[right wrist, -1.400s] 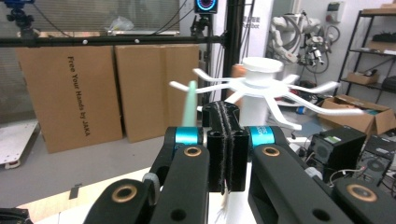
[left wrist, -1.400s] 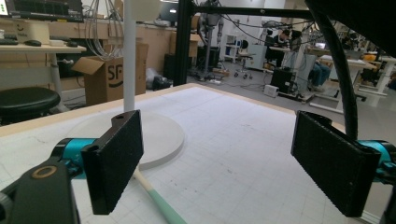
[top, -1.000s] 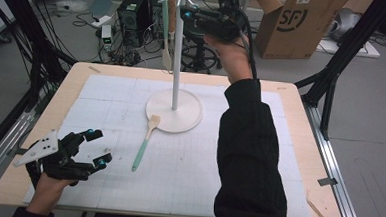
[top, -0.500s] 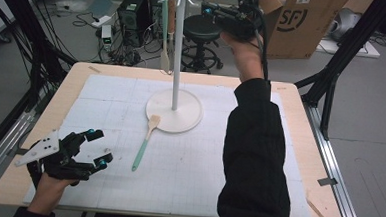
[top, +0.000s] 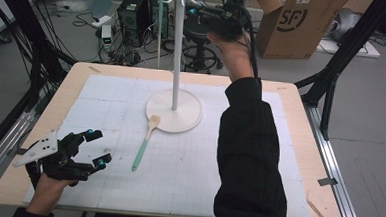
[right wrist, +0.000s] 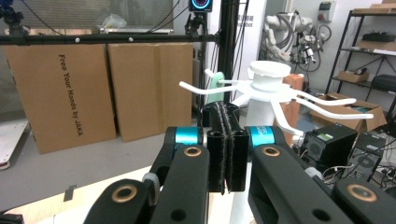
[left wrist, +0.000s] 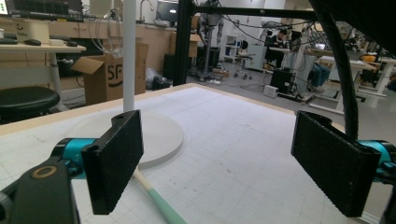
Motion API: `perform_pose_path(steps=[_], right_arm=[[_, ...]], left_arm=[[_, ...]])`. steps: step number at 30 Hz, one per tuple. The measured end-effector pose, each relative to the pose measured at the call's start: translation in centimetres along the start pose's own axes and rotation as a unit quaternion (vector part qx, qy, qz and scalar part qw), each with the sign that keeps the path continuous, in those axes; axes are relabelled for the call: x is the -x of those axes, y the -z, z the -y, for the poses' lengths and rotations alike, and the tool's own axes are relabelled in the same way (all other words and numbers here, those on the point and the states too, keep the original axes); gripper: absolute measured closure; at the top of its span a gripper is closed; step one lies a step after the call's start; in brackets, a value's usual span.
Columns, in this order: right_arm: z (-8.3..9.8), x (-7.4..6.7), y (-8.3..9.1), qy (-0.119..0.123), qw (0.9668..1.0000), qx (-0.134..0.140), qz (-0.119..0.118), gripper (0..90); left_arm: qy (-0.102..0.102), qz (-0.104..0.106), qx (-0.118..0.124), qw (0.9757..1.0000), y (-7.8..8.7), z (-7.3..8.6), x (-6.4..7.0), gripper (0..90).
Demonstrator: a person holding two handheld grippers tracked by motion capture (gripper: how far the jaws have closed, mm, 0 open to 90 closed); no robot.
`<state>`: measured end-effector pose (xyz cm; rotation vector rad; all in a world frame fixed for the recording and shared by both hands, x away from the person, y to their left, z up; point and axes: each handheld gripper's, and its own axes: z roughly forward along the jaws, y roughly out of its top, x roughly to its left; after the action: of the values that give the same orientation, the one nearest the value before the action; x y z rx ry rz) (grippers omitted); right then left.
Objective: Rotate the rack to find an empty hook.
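Left hand-held gripper (top: 95, 147), jaws spread, low on tabletop (top: 187, 183), spatula (top: 145, 142) just beside; right hand-held gripper (top: 191, 11), jaws pressed together, raised beside rack (top: 177, 52) top.

The wooden table (top: 300, 119) carries a white mat (top: 187, 178); a stand (top: 174, 107) and spatula (top: 145, 142) lie mid-table.

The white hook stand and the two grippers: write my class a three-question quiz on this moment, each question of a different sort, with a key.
1. True or false: the spatula hangs from a hook of the white stand.
2. Which gripper has its jaws pressed together? A. left gripper B. right gripper
3. Fill in: the spatula's head rests on the stand's round ____.

Key: 1. false, it lies on the white mat; 2. B; 3. base.
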<state>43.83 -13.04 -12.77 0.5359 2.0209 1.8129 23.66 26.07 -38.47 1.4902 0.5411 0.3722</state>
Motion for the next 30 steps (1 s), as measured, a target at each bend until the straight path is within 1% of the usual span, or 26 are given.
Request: perform_pose_path(steps=[3,4,6,9,12,14,16,17,20,21,23,24,25,26,28,30], right_arm=[[0.1,-0.2,-0.1,0.0,1.0,-0.002,-0.005,89.4],[0.1,-0.3,0.0,0.001,1.0,0.0,-0.008,89.4],[0.3,-0.4,0.2,0.001,1.0,-0.001,-0.009,89.4],[1.0,-0.6,1.0,0.003,0.9999,-0.002,-0.011,89.4],[2.3,-0.7,2.3,-0.002,0.9999,-0.002,-0.012,89.2],[3.6,-0.8,3.4,-0.008,0.9999,-0.006,-0.014,86.3],[4.8,-0.9,4.3,-0.008,0.9998,-0.012,-0.013,83.5],[5.7,-1.1,5.1,-0.011,0.9997,-0.015,-0.014,81.3],[7.7,-1.5,6.8,-0.014,0.9996,-0.021,-0.009,74.9],[8.7,-1.7,7.6,-0.016,0.9995,-0.026,-0.003,69.4],[10.2,-2.0,8.8,-0.019,0.9992,-0.032,0.016,59.1],[10.7,-2.1,9.2,-0.02,0.9991,-0.032,0.017,57.4],[11.5,-2.2,9.9,-0.021,0.999,-0.034,0.02,53.0],[12.4,-2.5,10.6,-0.023,0.9986,-0.038,0.029,49.6],[13.6,-2.6,11.5,-0.028,0.9981,-0.046,0.03,46.7],[15.1,-3.0,12.8,-0.03,0.9972,-0.056,0.039,43.7]], left_arm=[[-0.001,-0.001,-0.001,1.0,0.0,0.0,0.0,17.5],[-0.001,-0.001,-0.001,1.0,0.0,0.0,0.0,17.4],[0.0,-0.001,-0.002,1.0,0.0,0.1,0.0,17.5],[0.001,-0.003,-0.001,1.0,0.1,0.2,0.0,17.5],[0.003,-0.004,0.001,1.0,0.1,0.2,0.0,17.4],[0.003,-0.006,0.003,1.0,0.1,0.2,0.0,17.4],[0.002,-0.008,0.003,1.0,0.1,0.2,0.0,17.5],[0.002,-0.009,0.003,1.0,0.1,0.2,0.0,17.5],[0.002,-0.012,0.003,0.9999,0.1,0.2,0.0,17.4],[0.003,-0.013,0.004,0.9999,0.0,0.2,0.0,17.5],[0.003,-0.013,0.005,0.9999,-0.1,0.2,0.0,17.4],[0.002,-0.014,0.005,0.9999,-0.2,0.2,0.0,17.4],[0.0,-0.017,0.003,0.9999,-0.3,0.3,0.0,17.4],[0.001,-0.017,0.004,0.9998,-0.4,0.3,0.0,17.4],[0.001,-0.015,-0.001,0.9999,-0.6,0.5,0.0,17.4],[0.0,-0.018,0.0,0.9998,-0.7,0.6,0.0,17.3]])
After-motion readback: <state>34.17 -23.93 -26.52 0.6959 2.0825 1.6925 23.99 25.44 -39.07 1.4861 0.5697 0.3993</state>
